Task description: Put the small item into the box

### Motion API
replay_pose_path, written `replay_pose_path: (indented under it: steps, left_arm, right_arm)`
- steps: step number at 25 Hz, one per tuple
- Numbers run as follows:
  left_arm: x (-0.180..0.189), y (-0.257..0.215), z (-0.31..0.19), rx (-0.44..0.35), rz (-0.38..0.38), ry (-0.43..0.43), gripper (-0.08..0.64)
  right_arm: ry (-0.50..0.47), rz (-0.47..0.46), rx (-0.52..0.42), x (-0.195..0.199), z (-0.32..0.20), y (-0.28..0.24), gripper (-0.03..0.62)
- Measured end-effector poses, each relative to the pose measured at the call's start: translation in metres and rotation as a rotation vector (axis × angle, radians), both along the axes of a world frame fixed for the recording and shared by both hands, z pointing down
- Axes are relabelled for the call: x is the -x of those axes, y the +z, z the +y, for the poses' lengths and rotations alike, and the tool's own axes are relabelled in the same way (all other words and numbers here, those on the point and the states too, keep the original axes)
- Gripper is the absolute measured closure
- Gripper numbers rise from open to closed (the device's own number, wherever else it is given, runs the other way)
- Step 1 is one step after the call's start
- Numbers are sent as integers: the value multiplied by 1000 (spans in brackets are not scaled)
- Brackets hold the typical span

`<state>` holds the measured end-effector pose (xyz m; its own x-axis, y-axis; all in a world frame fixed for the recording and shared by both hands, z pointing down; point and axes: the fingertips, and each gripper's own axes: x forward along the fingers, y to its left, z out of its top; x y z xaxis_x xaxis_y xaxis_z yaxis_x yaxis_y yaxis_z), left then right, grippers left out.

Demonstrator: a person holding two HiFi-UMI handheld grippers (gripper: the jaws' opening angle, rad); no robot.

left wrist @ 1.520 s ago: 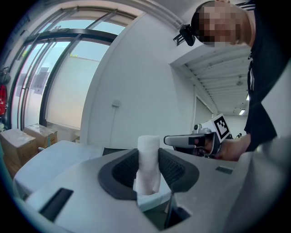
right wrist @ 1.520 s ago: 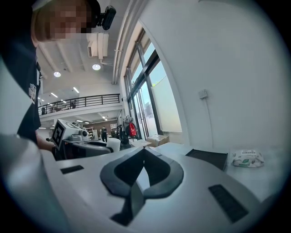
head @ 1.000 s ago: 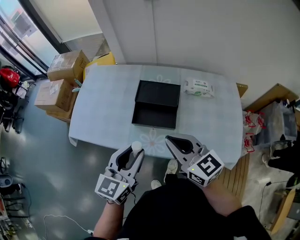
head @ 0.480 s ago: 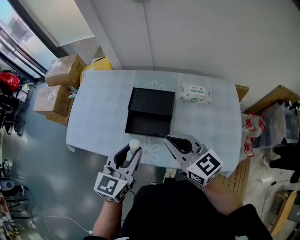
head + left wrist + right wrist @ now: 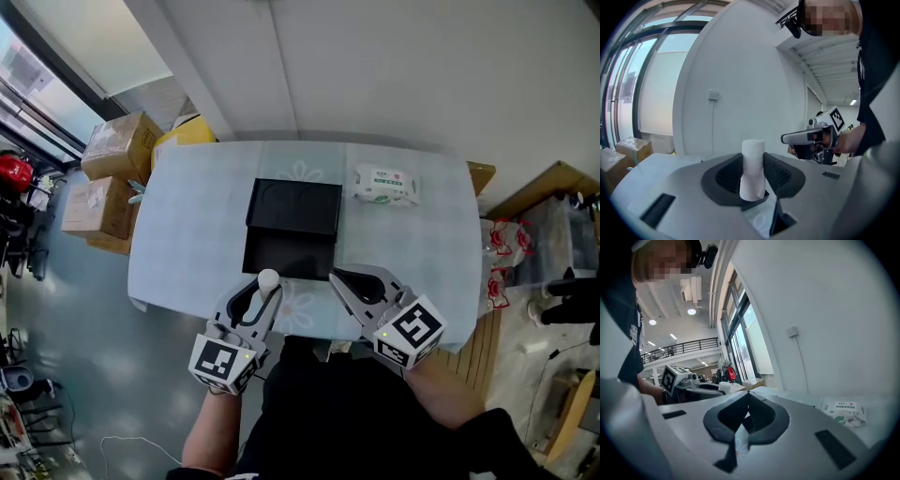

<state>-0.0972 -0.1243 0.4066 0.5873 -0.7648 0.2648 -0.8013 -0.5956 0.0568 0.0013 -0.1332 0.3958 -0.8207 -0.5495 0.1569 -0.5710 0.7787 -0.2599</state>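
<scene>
A small white cylinder (image 5: 268, 278) stands upright between the jaws of my left gripper (image 5: 265, 285), which is shut on it; the left gripper view shows the cylinder (image 5: 753, 166) pressed between the dark pads. It hangs over the table's near edge, just short of the open black box (image 5: 281, 255) with its raised lid (image 5: 295, 206). My right gripper (image 5: 336, 277) is beside it on the right, jaws shut tip to tip with nothing between them, as the right gripper view (image 5: 748, 394) confirms.
A light blue table (image 5: 187, 216) carries the box and a pack of wet wipes (image 5: 384, 185) at the far right. Cardboard boxes (image 5: 117, 145) are stacked on the floor to the left, and a white wall stands behind the table.
Both grippers have come forward to the table's near edge. The left gripper with the white cylinder now sits close to the box's front. Neither grip has changed.
</scene>
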Motion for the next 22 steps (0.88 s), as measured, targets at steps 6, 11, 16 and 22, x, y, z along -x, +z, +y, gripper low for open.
replay_pose_path:
  steps: [6, 11, 16, 22]
  left_arm:
    - [-3, 21, -26, 8, -68, 84, 422]
    - [-6, 47, -52, 24, -164, 175, 422]
    - [-8, 82, -75, 50, -277, 270, 422]
    - [-7, 123, -90, 108, -405, 355, 422]
  right_arm:
    - [77, 4, 18, -7, -23, 9, 583]
    - [148, 11, 39, -9, -47, 15, 583]
    - [208, 12, 82, -10, -70, 31, 583]
    - [257, 10, 136, -8, -86, 49, 583]
